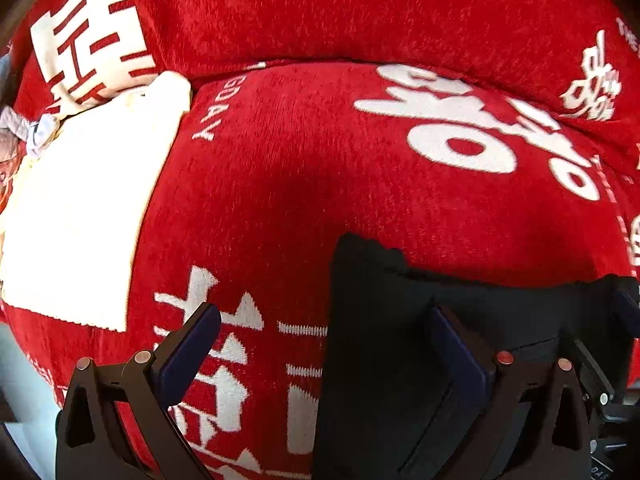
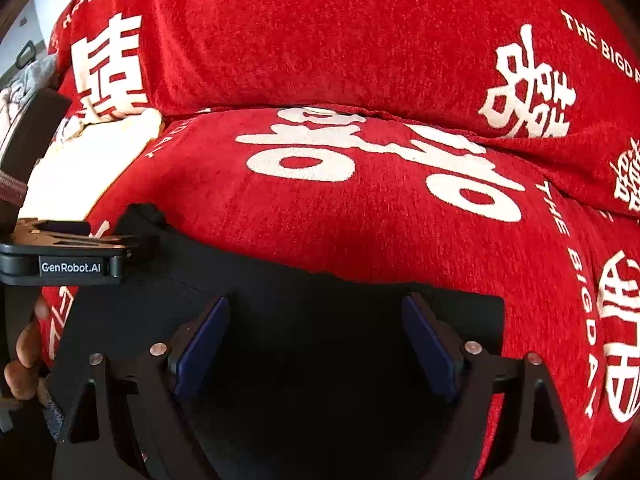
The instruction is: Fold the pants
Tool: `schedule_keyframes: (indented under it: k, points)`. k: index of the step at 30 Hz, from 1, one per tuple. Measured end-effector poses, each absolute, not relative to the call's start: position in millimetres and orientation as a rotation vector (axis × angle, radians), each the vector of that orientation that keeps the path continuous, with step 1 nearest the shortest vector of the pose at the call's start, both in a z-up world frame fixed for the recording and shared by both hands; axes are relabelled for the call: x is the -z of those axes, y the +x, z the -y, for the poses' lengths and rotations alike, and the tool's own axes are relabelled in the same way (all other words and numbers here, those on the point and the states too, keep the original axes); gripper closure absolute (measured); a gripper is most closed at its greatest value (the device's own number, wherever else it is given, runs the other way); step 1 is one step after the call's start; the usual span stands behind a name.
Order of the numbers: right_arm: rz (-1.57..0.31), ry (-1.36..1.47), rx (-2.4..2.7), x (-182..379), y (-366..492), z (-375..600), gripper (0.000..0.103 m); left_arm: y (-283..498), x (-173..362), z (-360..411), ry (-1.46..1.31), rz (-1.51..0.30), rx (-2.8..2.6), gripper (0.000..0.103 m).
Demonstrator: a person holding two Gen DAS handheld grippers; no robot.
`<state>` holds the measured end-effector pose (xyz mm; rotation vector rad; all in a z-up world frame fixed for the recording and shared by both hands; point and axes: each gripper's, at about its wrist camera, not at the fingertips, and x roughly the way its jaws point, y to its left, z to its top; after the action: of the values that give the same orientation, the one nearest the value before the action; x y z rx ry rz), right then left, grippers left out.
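The black pants (image 2: 280,340) are laid on the red cover (image 2: 360,220), near edge. Both the left gripper (image 1: 332,344) and right gripper (image 2: 316,340) are held wide open, nothing gripped. A fold could be undone if fabric is snagged.

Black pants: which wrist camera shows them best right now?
Right wrist view: the black pants fill the lower middle, with a straight far edge and right corner visible between the open right gripper. Left wrist view shows only their left part, partly behind a finger.
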<state>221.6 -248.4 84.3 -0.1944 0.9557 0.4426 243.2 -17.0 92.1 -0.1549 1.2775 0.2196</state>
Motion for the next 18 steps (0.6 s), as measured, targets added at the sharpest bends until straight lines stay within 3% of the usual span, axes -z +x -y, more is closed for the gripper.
schedule_keyframes:
  k: [6, 13, 15, 18]
  points:
    - [-0.828, -0.290, -0.342, -114.0, 139.6, 258.4, 0.011, 181.7, -124.5, 7.9, -0.279, -1.227, -0.072, 0.000]
    - [-0.908, -0.275, -0.259, -73.1, 97.6, 273.6, 0.009, 125.2, -101.4, 46.6, -0.107, -1.230, 0.018, 0.000]
    - [-0.938, -0.278, -0.241, -67.4, 98.8, 275.8, 0.001, 123.0, -89.0, 41.4, -0.158, -1.237, 0.016, 0.000]
    - [-0.959, -0.241, -0.236, -77.0, 98.3, 283.4, 0.001, 121.6, -94.1, 28.4, -0.255, -1.267, 0.016, 0.000]
